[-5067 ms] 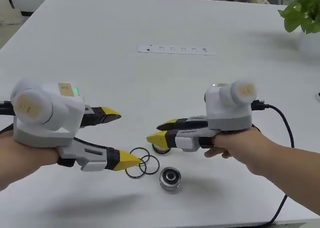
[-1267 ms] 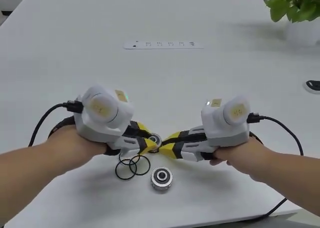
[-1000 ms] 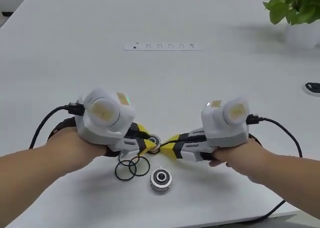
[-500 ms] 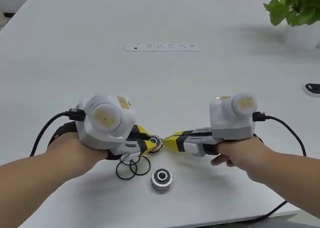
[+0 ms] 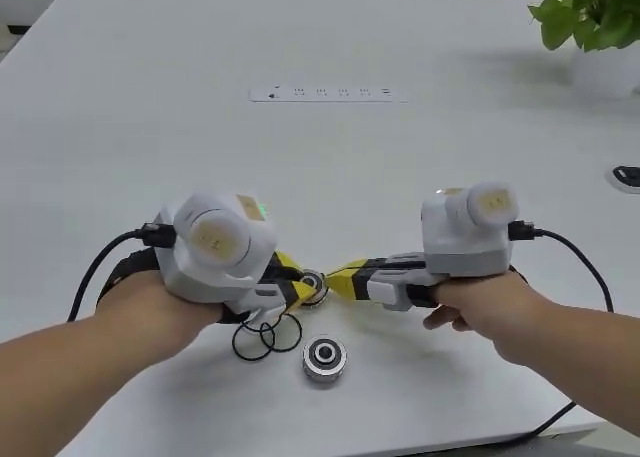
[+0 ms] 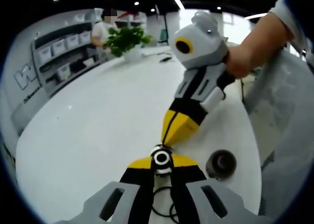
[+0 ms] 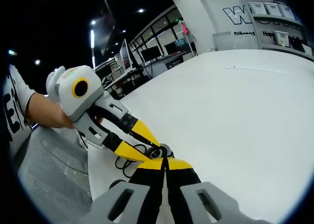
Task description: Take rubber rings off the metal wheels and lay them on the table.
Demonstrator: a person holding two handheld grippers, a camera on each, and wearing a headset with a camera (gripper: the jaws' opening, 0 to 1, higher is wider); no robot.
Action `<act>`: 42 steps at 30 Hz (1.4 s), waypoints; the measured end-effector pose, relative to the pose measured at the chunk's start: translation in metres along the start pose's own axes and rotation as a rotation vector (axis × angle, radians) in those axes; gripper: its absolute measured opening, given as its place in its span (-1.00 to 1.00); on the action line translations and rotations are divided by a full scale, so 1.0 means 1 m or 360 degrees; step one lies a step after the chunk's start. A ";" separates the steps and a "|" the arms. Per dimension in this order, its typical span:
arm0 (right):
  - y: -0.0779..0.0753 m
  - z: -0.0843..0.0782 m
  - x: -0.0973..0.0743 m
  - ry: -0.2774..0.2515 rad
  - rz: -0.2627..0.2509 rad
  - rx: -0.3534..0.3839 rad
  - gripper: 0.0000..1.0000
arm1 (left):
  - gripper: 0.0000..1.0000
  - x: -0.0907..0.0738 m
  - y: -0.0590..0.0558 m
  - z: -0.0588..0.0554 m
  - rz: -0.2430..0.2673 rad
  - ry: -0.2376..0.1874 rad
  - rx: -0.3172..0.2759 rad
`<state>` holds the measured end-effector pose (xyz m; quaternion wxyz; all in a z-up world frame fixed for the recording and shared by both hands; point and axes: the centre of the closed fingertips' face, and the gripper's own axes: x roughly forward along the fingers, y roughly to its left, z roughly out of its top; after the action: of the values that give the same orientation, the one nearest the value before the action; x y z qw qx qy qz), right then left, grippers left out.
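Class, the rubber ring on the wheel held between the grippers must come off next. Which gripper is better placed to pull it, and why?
Right. The left gripper is clamped on the metal wheel, steadying it; the right gripper has shut tips at the wheel's rim, likely free to pull.

table [image 5: 420,157] white | rubber rings [image 5: 264,335] black | metal wheel [image 6: 162,158] silver | left claw [image 5: 298,289] yellow-tipped | right claw [image 7: 164,161] yellow-tipped

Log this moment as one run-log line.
left gripper: shut on small silver metal wheel | right gripper: shut at wheel's rim | black rubber rings: loose on white table | second metal wheel: beside rings
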<state>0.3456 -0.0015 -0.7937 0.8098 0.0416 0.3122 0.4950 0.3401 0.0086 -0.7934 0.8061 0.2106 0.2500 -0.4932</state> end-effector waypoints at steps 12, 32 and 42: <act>0.012 0.002 0.003 0.0007 0.0055 -0.0056 -1.00 | -0.75 0.001 -0.001 0.000 -0.0010 0.0003 -0.0006; 0.013 0.002 0.001 -0.0014 0.0084 -0.0093 -1.00 | -0.72 0.003 -0.003 0.004 -0.0066 -0.0017 0.0074; 0.012 0.008 -0.003 -0.0053 0.0082 -0.0065 -1.00 | -0.55 -0.006 -0.009 0.011 -0.0122 -0.0057 0.0042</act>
<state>0.3394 0.0037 -0.7811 0.8027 0.0413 0.2872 0.5210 0.3316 0.0027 -0.7822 0.7882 0.2026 0.2368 -0.5307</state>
